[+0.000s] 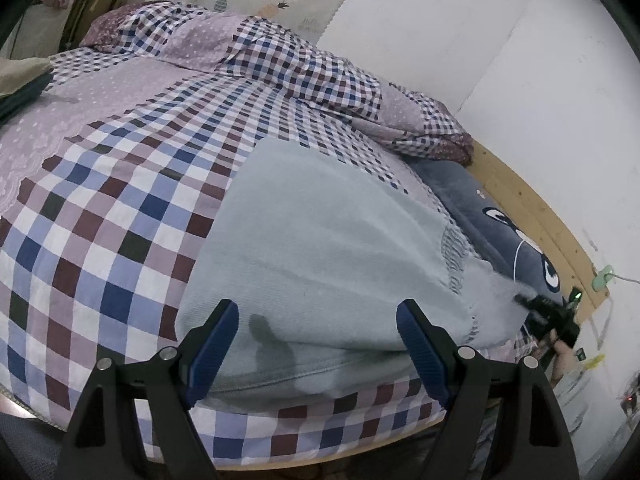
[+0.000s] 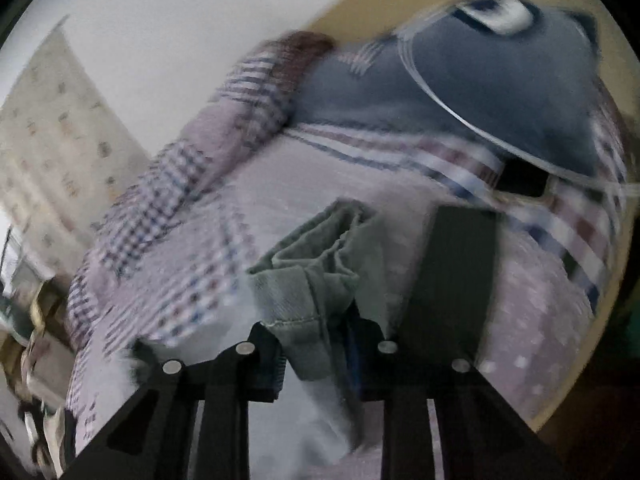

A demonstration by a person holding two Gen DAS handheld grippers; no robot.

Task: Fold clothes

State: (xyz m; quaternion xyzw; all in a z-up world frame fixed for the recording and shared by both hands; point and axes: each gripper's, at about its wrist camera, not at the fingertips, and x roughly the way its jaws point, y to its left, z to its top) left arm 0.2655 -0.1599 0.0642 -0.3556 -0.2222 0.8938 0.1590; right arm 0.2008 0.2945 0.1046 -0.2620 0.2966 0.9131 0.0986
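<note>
A pale grey-blue garment lies spread on the checked bed sheet. My left gripper hangs open just over the garment's near hem, with its blue pads apart and nothing between them. At the far right, my right gripper is at the garment's right corner, with a hand behind it. In the blurred right wrist view, my right gripper is shut on a bunched fold of the garment, which is lifted off the sheet.
A dark blue-grey pillow with a cartoon face lies along the wooden bed frame by the white wall. A folded checked quilt sits at the far side of the bed. A small dark object rests near the pillow.
</note>
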